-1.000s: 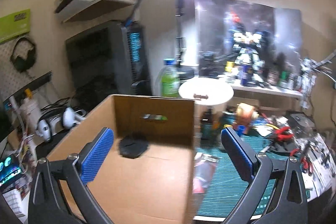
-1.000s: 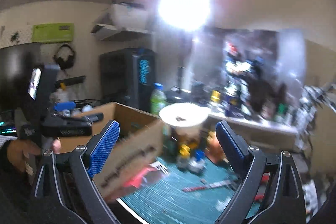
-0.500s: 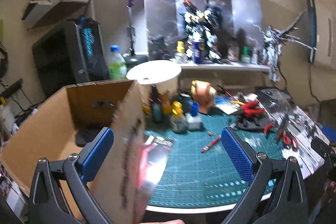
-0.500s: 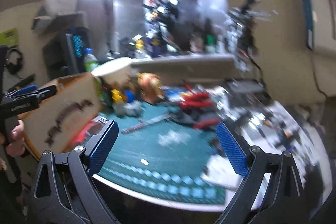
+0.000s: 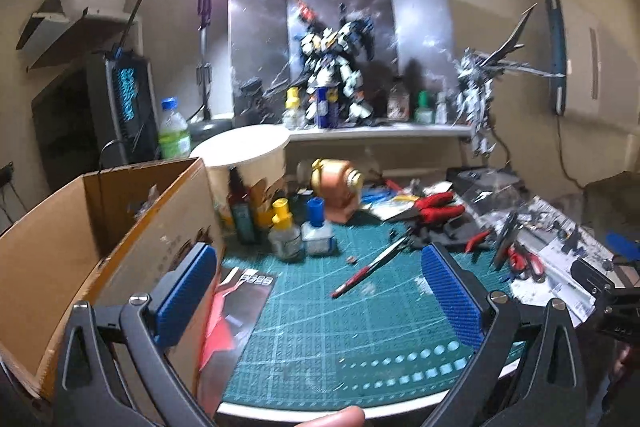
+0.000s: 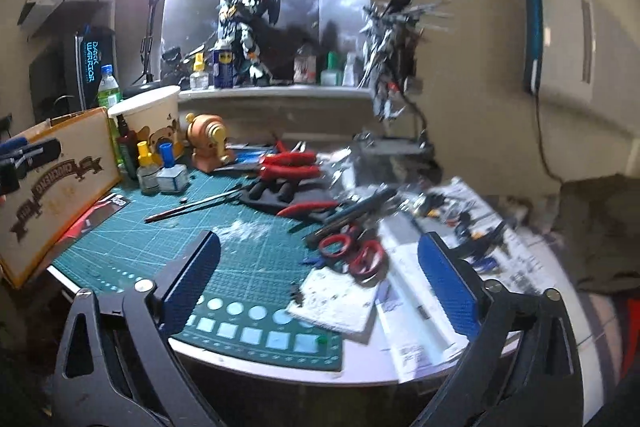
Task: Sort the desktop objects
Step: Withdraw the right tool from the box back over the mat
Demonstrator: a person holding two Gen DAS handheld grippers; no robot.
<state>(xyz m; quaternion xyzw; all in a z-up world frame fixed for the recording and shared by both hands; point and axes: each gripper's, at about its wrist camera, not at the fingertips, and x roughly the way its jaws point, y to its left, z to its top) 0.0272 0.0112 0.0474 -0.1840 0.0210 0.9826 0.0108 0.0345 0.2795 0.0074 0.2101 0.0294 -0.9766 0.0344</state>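
Change: both views have turned away from the cardboard box [image 5: 100, 251] toward the cluttered green mat [image 5: 328, 327].
Left tool [image 5: 320, 291]: jaws wide apart, holding nothing, above the mat's near edge.
Right tool [image 6: 320, 279]: also wide open and empty, above the red scissors [image 6: 352, 251].
Things to sort: pen [image 5: 372, 265], pliers [image 6: 288, 165], bottles [image 5: 300, 231], all lying on the worktop right of the box.
Advice: choose one loose item, approach from above, close on its middle.
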